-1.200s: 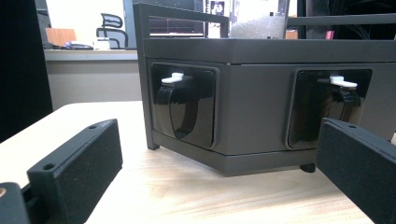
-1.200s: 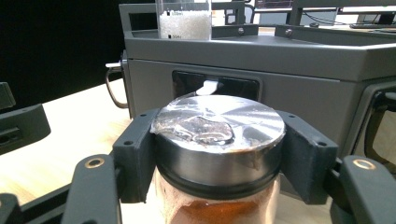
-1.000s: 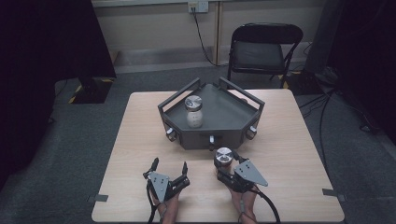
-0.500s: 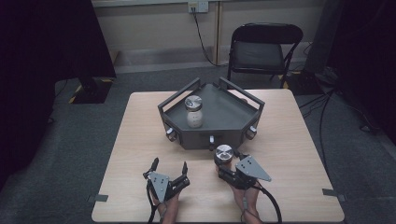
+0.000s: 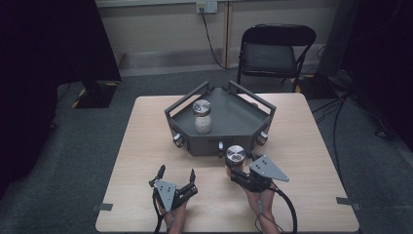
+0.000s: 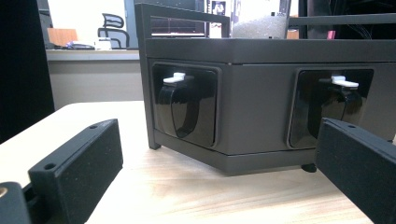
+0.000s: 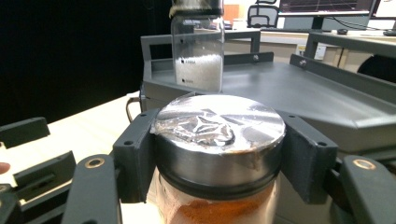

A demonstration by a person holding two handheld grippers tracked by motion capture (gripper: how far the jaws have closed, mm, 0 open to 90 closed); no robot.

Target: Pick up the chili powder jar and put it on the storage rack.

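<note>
A dark grey tray (image 5: 236, 118) with rail handles stands mid-table. Inside it a glass jar of white powder (image 5: 202, 116) stands upright, also seen as the white-powder jar (image 7: 197, 51) in the right gripper view. My right gripper (image 5: 235, 162) is shut on a jar with a silver lid (image 5: 236, 154) just in front of the tray's near wall. Close up, the jaws clasp the lid (image 7: 219, 123), with orange-brown powder (image 7: 215, 212) below. My left gripper (image 5: 177, 171) stands open near the table's front, holding nothing, facing the tray wall (image 6: 257, 93).
Two black knobs with white tabs (image 6: 184, 105) sit in the tray's front wall. A black folding chair (image 5: 275, 53) stands beyond the light wooden table (image 5: 146, 141). A cable (image 5: 287, 204) trails from the right gripper. My left gripper's fingers (image 7: 28, 130) lie left of the held jar.
My right gripper has carried the silver-lidded jar slightly forward toward the tray. The left gripper has stayed put.
</note>
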